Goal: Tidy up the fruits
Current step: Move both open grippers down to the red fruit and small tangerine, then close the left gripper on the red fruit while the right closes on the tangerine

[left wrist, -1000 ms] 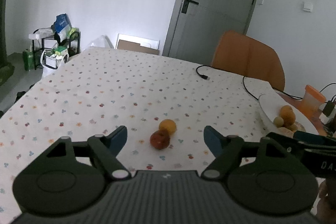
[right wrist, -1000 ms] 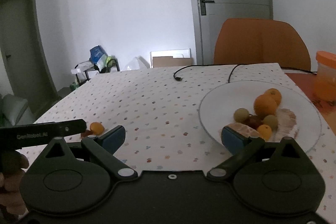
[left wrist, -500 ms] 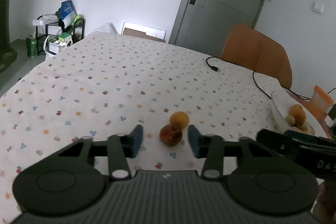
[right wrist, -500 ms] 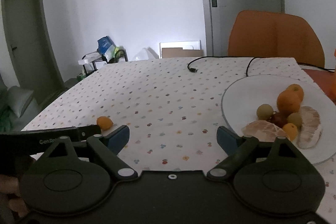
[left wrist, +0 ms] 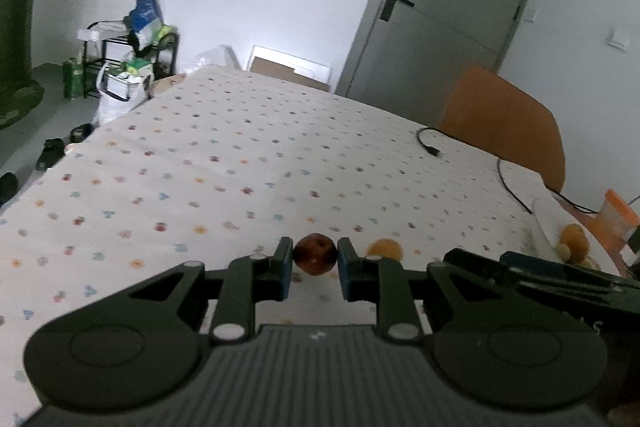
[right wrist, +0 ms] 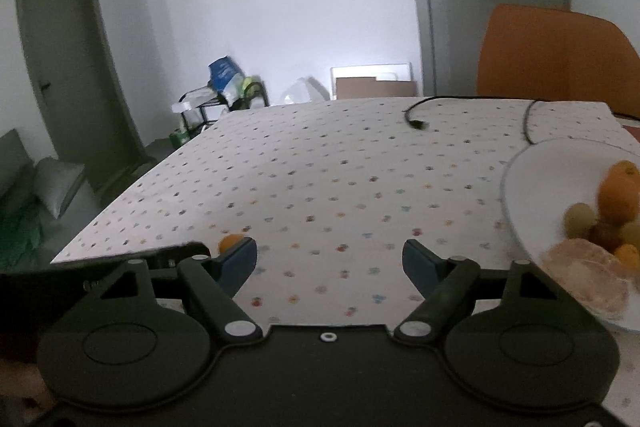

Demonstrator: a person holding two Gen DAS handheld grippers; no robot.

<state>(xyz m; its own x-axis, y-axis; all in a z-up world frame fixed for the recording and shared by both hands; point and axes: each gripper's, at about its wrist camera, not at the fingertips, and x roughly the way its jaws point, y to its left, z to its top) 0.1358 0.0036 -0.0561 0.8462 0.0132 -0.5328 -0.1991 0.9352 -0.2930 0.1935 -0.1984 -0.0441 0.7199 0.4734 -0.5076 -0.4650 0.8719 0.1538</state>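
My left gripper [left wrist: 314, 261] is shut on a small dark red fruit [left wrist: 315, 254], held between the blue pads just above the dotted tablecloth. A small orange fruit [left wrist: 385, 249] lies on the cloth just right of it; it also shows in the right wrist view [right wrist: 231, 242], beside the left fingertip. My right gripper [right wrist: 329, 259] is open and empty over the cloth. A white plate [right wrist: 560, 163] at the right holds oranges [right wrist: 618, 191], greenish fruits, a dark red one and peeled citrus pieces.
A black cable [right wrist: 416, 121] lies on the far part of the table. An orange chair [left wrist: 504, 123] stands behind the table. An orange-lidded container [left wrist: 616, 219] stands at the right edge. A cluttered rack [left wrist: 132, 59] stands past the far left corner.
My left gripper has closed on the dark red fruit and lifted it away from the orange one. My right gripper has shifted left, so the plate now sits further right.
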